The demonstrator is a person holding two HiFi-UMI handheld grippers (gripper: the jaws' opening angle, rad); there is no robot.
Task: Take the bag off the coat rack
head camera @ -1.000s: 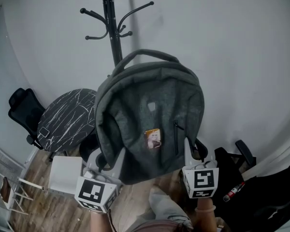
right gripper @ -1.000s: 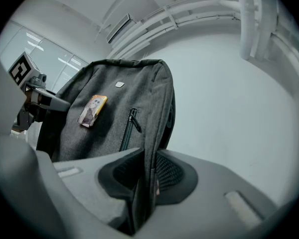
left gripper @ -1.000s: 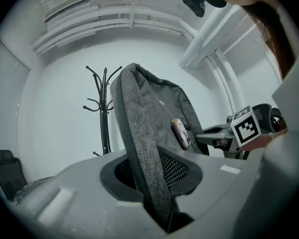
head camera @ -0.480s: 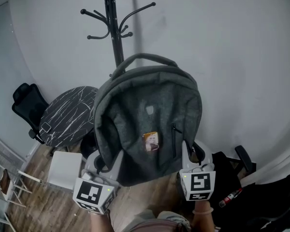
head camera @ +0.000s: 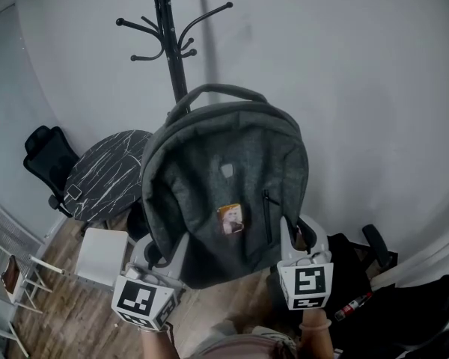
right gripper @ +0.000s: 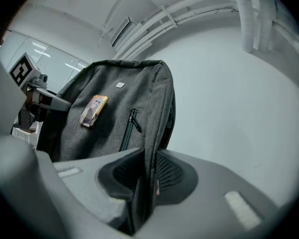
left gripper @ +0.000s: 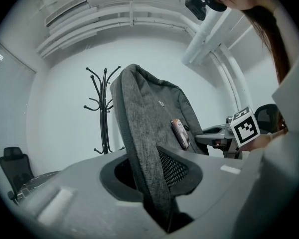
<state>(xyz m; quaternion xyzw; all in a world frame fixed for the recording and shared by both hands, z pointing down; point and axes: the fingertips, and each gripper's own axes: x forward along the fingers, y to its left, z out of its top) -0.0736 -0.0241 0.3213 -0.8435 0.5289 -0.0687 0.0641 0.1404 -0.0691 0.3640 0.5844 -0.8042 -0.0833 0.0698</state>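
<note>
Since a second ago, the bag (head camera: 228,178) has drifted slightly down-left in the head view and the coat rack (head camera: 170,43) has slid left; both grips are unchanged. Left tool (head camera: 168,249) is clamped on the bag's lower left edge, fabric pinched between its pads. Right tool (head camera: 299,238) is clamped on the lower right edge, same pinch. Bag is upright at frame centre between the two tools, front panel to the camera, top handle up, clear of the rack's hooks. Rack stands behind it at upper left, by the white wall. Small picture tag (head camera: 230,218) on the bag front, zipper (head camera: 267,215) just right of it.
</note>
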